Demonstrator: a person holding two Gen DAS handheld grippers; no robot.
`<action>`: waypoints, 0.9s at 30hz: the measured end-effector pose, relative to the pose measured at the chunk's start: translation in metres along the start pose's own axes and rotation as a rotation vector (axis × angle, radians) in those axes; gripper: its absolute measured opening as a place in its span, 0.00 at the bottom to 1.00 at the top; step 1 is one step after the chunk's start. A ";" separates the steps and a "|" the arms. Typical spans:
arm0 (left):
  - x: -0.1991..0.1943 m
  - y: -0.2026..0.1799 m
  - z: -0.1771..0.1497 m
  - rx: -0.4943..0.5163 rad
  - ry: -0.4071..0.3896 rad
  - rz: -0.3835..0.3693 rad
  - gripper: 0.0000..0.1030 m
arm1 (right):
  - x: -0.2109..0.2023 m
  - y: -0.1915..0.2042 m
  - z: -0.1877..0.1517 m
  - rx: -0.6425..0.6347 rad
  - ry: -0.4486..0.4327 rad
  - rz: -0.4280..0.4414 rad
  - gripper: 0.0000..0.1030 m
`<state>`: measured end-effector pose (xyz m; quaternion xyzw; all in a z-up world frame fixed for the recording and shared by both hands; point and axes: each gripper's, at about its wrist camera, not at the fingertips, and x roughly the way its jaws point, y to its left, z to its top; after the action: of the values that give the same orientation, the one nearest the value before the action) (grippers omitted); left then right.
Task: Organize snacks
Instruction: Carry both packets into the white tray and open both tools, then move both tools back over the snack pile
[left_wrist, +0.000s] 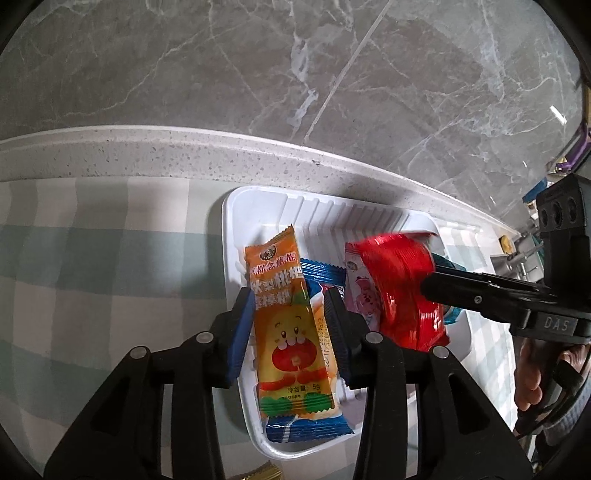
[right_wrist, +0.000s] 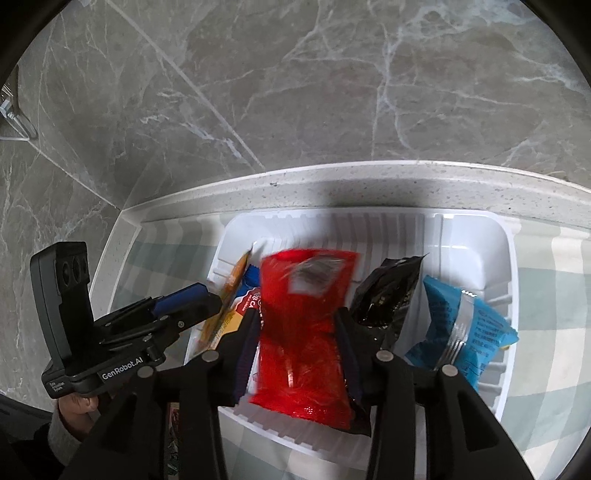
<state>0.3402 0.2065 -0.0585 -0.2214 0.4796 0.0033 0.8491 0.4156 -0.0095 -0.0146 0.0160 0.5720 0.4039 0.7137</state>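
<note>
One white tray (right_wrist: 495, 258) is seen on the table, holding five packets. The orange packet (left_wrist: 291, 332), cartoon-faced, lies between the spread left tool (left_wrist: 291, 325); the red packet (right_wrist: 303, 332), blurred, between the spread right tool (right_wrist: 299, 347).

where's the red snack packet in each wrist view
Left wrist: red snack packet right of centre, beside the orange packet, at the right gripper.
Right wrist: red snack packet bottom centre, between that gripper's fingers.
Shared landmark: white tray.
</note>
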 end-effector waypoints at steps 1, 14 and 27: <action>0.000 -0.001 0.000 -0.002 -0.002 -0.001 0.36 | -0.001 0.000 0.000 -0.001 -0.004 -0.004 0.44; -0.049 0.003 -0.016 0.032 -0.038 0.005 0.36 | -0.045 0.016 -0.021 -0.037 -0.072 -0.016 0.52; -0.100 0.001 -0.071 0.071 -0.022 0.008 0.37 | -0.086 0.041 -0.094 -0.052 -0.090 -0.001 0.55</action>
<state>0.2280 0.2008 -0.0088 -0.1892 0.4709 -0.0081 0.8616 0.3130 -0.0743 0.0422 0.0154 0.5284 0.4174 0.7391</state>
